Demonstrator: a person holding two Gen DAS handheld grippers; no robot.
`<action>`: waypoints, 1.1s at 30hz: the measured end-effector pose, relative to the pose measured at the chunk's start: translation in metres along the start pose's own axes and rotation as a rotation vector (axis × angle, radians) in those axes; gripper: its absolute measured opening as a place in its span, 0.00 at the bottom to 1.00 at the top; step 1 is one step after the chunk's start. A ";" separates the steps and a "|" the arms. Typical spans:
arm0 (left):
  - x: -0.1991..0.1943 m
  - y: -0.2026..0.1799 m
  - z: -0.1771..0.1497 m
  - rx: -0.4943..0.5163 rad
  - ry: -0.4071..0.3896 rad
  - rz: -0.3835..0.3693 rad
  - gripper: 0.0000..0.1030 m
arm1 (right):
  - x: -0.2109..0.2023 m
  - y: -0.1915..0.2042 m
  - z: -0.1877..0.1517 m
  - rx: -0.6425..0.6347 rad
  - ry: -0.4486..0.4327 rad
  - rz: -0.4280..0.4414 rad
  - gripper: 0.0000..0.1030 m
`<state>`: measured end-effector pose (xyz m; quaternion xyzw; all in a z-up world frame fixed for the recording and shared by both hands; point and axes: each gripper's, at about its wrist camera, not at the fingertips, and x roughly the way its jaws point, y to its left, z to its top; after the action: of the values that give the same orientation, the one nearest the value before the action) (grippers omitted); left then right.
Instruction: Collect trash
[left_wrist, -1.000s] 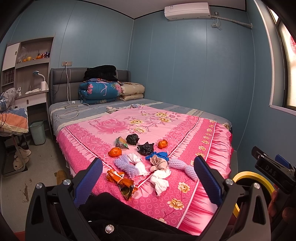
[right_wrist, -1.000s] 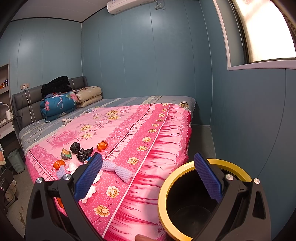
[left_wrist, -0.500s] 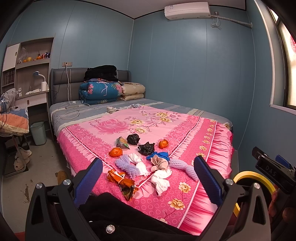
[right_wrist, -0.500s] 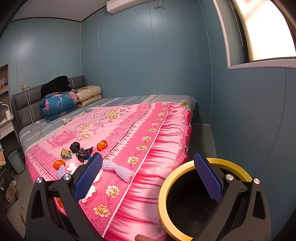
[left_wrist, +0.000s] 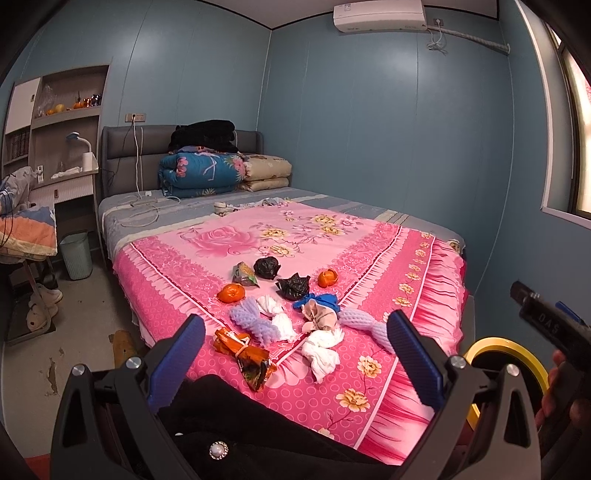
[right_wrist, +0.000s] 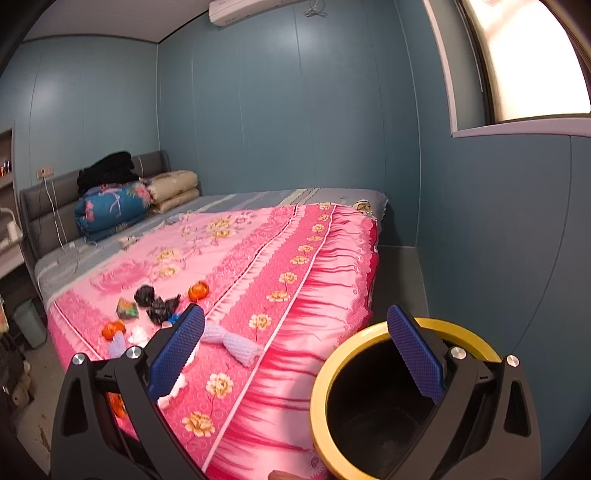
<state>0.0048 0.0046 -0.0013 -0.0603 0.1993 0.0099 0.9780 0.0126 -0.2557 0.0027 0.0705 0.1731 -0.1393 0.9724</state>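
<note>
Both grippers held above the foot of the bed, nothing in either.

Left gripper (left_wrist: 295, 350) has its jaws spread wide and empty; right gripper (right_wrist: 295, 350) likewise spread and empty. Trash lies in a loose cluster on the pink bedspread (left_wrist: 332, 236): orange wrapper (left_wrist: 245, 350), white tissues (left_wrist: 321, 350), two black bags (left_wrist: 280, 275), two oranges (left_wrist: 231, 293), purple foam nets (left_wrist: 255, 321). Yellow-rimmed black bin (right_wrist: 321, 387) stands just beside the bed's corner, under the right gripper.

black gripper (left_wrist: 295, 354) frames, blue ribbed pads (left_wrist: 413, 363), silver screws (left_wrist: 457, 362).
</note>
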 end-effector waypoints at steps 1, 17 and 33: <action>0.001 0.001 -0.001 -0.003 0.006 -0.009 0.92 | 0.002 -0.003 0.005 0.005 -0.003 0.004 0.92; 0.079 0.047 -0.005 -0.069 0.275 0.022 0.92 | 0.144 0.057 0.016 -0.370 0.328 0.254 0.92; 0.213 0.110 -0.025 -0.363 0.722 -0.060 0.92 | 0.302 0.113 -0.035 -0.491 0.727 0.354 0.92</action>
<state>0.1863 0.1093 -0.1201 -0.2372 0.5232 -0.0057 0.8185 0.3065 -0.2163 -0.1278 -0.0892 0.5155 0.1071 0.8455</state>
